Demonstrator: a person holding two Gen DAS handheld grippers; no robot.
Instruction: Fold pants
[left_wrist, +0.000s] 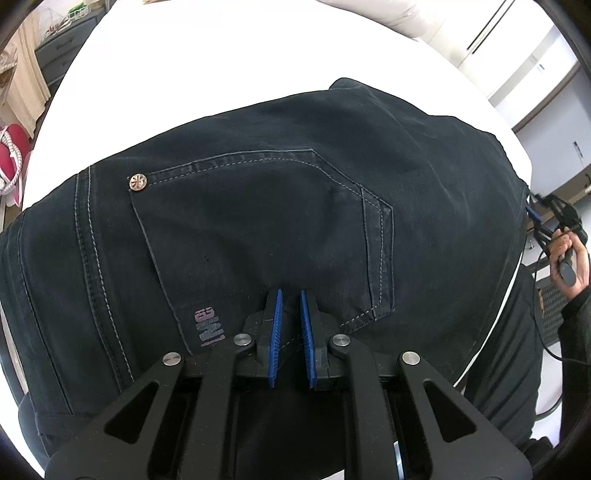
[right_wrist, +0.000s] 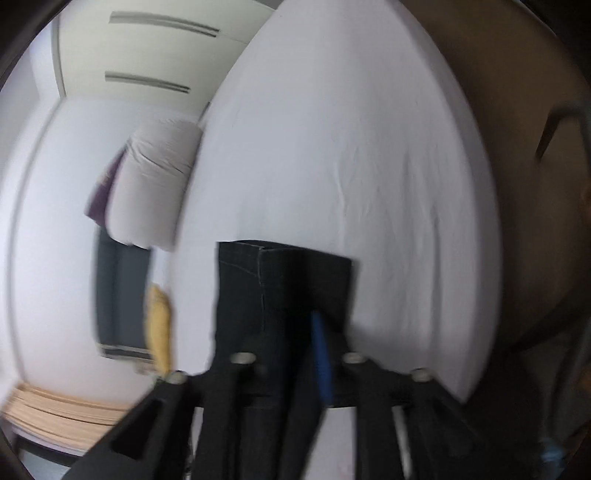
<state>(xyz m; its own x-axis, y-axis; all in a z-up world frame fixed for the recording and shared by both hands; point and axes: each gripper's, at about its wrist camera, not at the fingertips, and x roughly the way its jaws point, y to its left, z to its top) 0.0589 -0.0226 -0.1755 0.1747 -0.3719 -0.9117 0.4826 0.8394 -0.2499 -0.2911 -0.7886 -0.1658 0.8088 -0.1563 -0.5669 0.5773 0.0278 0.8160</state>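
On the white bed, the left gripper pinches the dark pants near their back pocket; the right gripper clamps a hem.

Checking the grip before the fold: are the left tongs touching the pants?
Touching. In the left wrist view the left tongs pinch a fold of the dark pants beside the back pocket; cloth fills the narrow gap between the blue pads.

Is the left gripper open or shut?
Shut on the pants: the left gripper pinches a ridge of fabric between its nearly closed blue pads.
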